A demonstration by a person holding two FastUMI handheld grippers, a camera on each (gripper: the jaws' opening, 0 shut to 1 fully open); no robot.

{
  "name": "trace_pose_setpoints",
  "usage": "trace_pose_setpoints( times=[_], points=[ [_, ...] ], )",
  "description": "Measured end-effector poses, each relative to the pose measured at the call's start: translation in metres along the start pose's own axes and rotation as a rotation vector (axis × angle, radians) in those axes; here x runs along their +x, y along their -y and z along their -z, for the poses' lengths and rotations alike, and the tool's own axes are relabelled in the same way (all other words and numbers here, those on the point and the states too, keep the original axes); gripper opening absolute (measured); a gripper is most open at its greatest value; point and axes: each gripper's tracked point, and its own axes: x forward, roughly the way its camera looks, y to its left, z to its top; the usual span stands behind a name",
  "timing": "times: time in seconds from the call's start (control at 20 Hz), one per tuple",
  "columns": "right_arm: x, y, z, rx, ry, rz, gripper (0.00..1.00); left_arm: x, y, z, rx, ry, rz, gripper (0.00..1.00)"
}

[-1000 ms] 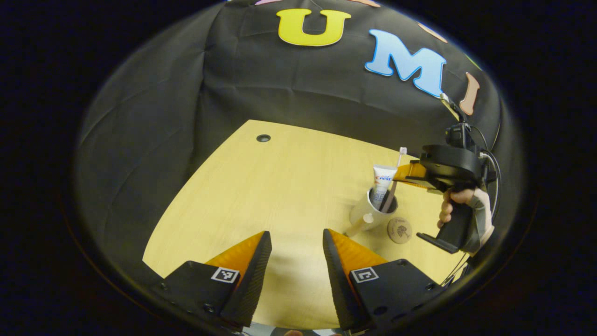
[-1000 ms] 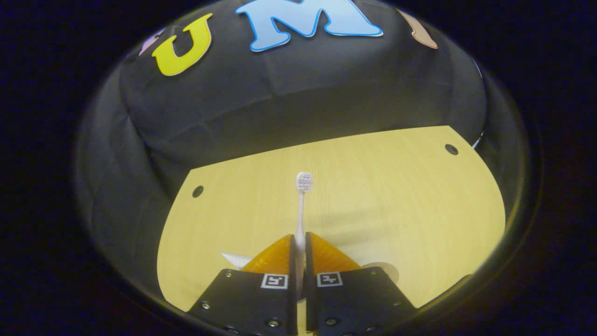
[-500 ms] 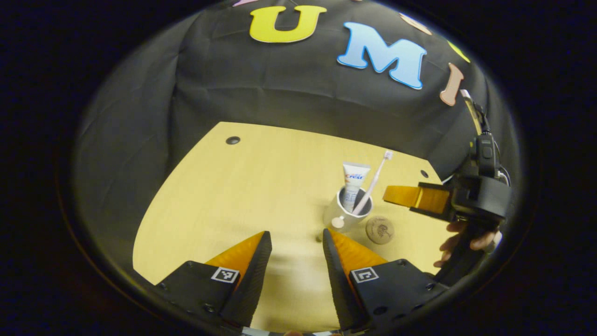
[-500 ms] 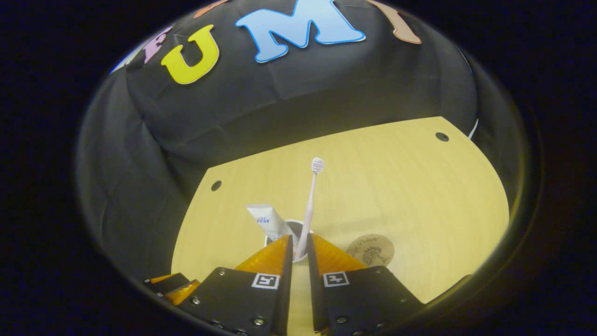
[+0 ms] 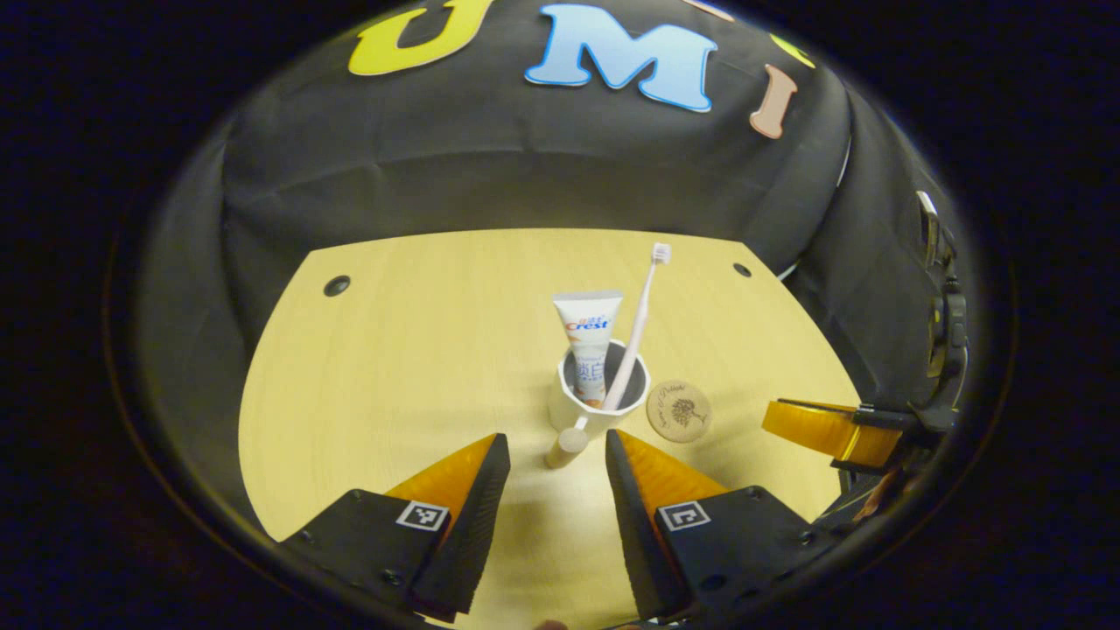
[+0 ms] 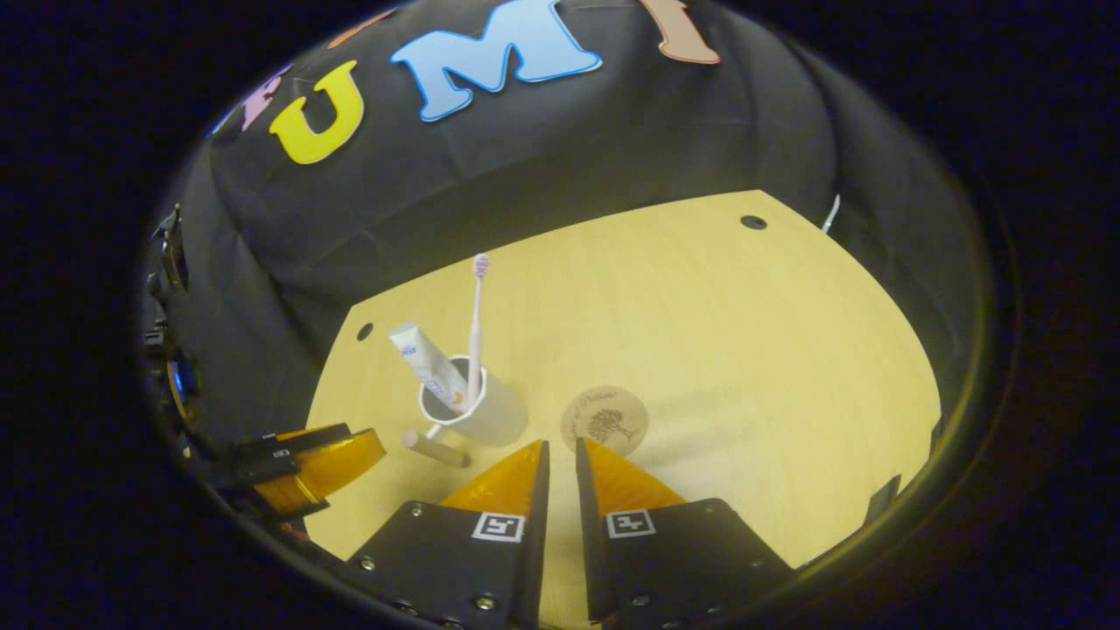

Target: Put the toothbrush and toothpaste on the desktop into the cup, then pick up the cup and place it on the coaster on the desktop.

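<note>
A white cup [image 5: 591,401] with a wooden side handle [image 5: 567,447] stands on the desk. A toothpaste tube [image 5: 589,336] and a toothbrush [image 5: 641,302] stand inside it, brush head up. A round cork coaster [image 5: 679,410] lies just right of the cup. My left gripper [image 5: 551,459] is open, low over the desk, with the cup's handle just ahead of its fingertips. In the right gripper view, the cup [image 6: 492,415] and coaster [image 6: 605,420] lie ahead of my right gripper [image 6: 561,457]. Its fingers stand almost together with nothing between them.
The pale wooden desk [image 5: 411,350] has small dark holes near its far corners [image 5: 337,285]. Black cloth walls close it in behind and at the sides. The right gripper [image 5: 827,429] hangs off the desk's right edge, and the left gripper [image 6: 319,464] shows at the left.
My right gripper let go of the toothbrush, which now leans in the cup, and drew back to the right. The left gripper swung round so the cup sits straight ahead of it.
</note>
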Motion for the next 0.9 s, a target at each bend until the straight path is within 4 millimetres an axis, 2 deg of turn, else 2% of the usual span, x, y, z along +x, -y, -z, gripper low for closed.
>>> trace_pose_setpoints(
  times=[0.05,0.2,0.25,0.3,0.35,0.4,0.55,0.7,0.75,0.8,0.9],
  points=[
    [-0.002,0.008,0.004,0.023,0.000,0.015,0.19,0.004,0.006,0.002,0.024,-0.028,0.025,0.72],
    [-0.009,0.025,0.009,0.076,0.001,0.044,0.19,0.014,0.015,0.005,0.092,-0.118,0.080,0.72],
    [-0.010,0.029,0.008,0.087,0.004,0.051,0.19,0.018,0.016,0.003,0.117,-0.146,0.089,0.75],
    [-0.011,0.032,0.008,0.097,0.008,0.057,0.19,0.022,0.019,0.004,0.138,-0.172,0.098,0.72],
    [-0.013,0.036,0.008,0.107,0.014,0.064,0.19,0.028,0.018,0.006,0.157,-0.199,0.104,0.69],
    [-0.015,0.039,0.007,0.117,0.019,0.071,0.19,0.032,0.016,0.008,0.179,-0.230,0.102,0.72],
    [-0.019,0.049,0.007,0.153,0.028,0.086,0.19,0.046,0.005,0.016,0.219,-0.298,0.091,0.72],
    [-0.022,0.064,0.007,0.188,0.028,0.112,0.19,0.055,-0.001,0.019,0.239,-0.351,0.084,0.72],
    [-0.024,0.069,0.008,0.196,0.030,0.120,0.19,0.058,-0.003,0.022,0.244,-0.368,0.083,0.69],
    [-0.026,0.075,0.006,0.205,0.033,0.133,0.19,0.060,-0.007,0.024,0.250,-0.383,0.081,0.72],
    [-0.026,0.088,0.004,0.232,0.037,0.155,0.20,0.065,-0.010,0.026,0.257,-0.418,0.077,0.72]
  ],
)
